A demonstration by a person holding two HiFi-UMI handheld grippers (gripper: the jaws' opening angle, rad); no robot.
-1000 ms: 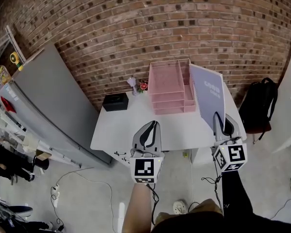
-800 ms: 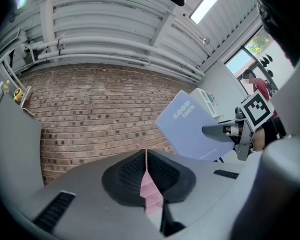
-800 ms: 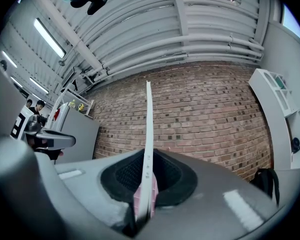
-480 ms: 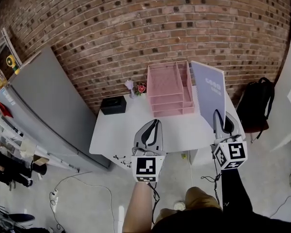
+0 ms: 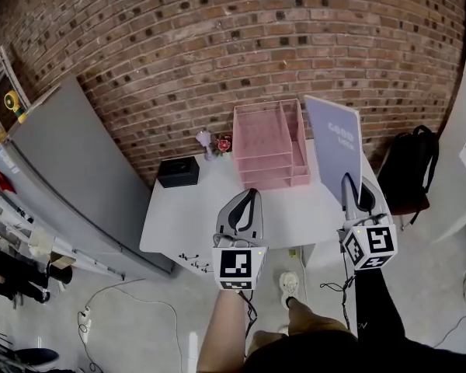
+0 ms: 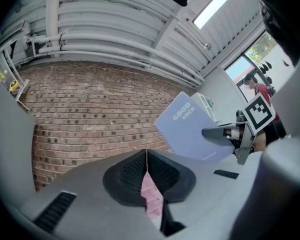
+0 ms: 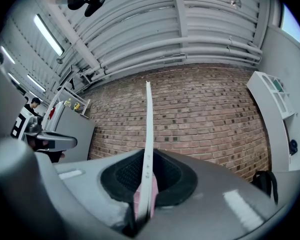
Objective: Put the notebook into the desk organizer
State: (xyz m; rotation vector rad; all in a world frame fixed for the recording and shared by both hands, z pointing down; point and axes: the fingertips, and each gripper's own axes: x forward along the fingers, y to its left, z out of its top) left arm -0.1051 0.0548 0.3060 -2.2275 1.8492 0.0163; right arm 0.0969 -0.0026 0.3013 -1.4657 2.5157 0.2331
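Plainly, the right gripper (image 5: 354, 198) has the notebook (image 5: 334, 150). Its jaws pinch the near lower edge, and in the right gripper view the book shows as one thin line running up from between the pads. It stands on edge, with its printed cover turned toward the left gripper (image 5: 240, 208). Its long axis seems to run on from the fingertips, forward and upward, and the spiral spine looks to be the edge farthest from the jaws.

The left gripper's jaws are pressed together with nothing between them. It hangs level with the right one, over the near edge of the table (image 5: 186, 208).

The coming move turns on one relation: the pink desk organizer (image 5: 266, 142) lies ahead of the right jaws and off to their left, a little below the line they point along. The left gripper is nearer in line with it — pink mesh shows straight past its closed tips — but the right one carries the load. As I judge it, the notebook must travel forward and leftward. It is already on edge, which suits an upright slot. For a flat tray the wrist would have to roll the cover level first. Notebook and organizer are apart.
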